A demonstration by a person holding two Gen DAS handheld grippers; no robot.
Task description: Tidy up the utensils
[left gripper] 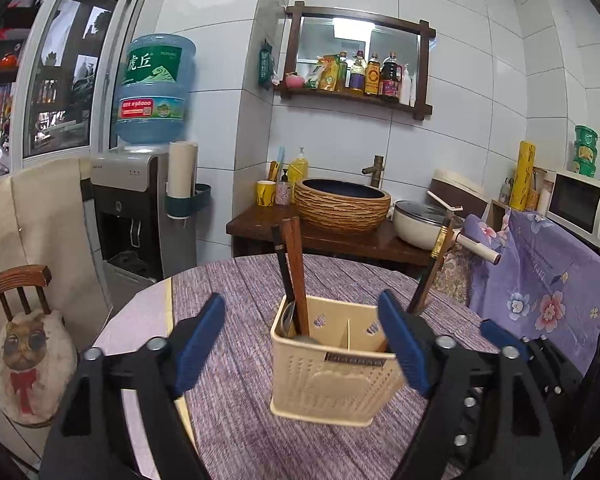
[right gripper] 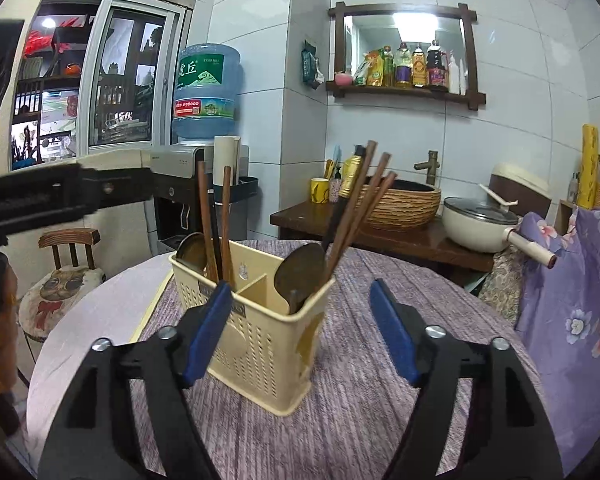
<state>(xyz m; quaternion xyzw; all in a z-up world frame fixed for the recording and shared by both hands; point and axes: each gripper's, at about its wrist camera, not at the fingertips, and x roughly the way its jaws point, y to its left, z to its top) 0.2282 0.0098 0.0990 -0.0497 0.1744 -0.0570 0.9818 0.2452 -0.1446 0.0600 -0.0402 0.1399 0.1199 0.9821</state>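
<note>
A cream two-compartment utensil holder [left gripper: 332, 376] [right gripper: 256, 328] stands on the round table with the purple cloth [left gripper: 236, 412] [right gripper: 364, 412]. In the right wrist view its left compartment holds brown chopsticks [right gripper: 214, 220] and a spoon [right gripper: 192, 254]; its right compartment holds several chopsticks [right gripper: 364, 208] and a metal spoon [right gripper: 302, 274]. In the left wrist view chopsticks [left gripper: 294, 272] lean in the left compartment. My left gripper [left gripper: 304, 344] is open and empty, its fingers on either side of the holder. My right gripper [right gripper: 300, 332] is open and empty in front of the holder.
A wooden counter behind the table carries a woven basin [left gripper: 342, 206], a yellow cup [left gripper: 266, 193] and a white pan [left gripper: 424, 222]. A water dispenser [left gripper: 140, 208] stands at the left. A small chair with a cat cushion [left gripper: 24, 356] is at the left, and a floral cloth [left gripper: 540, 280] at the right.
</note>
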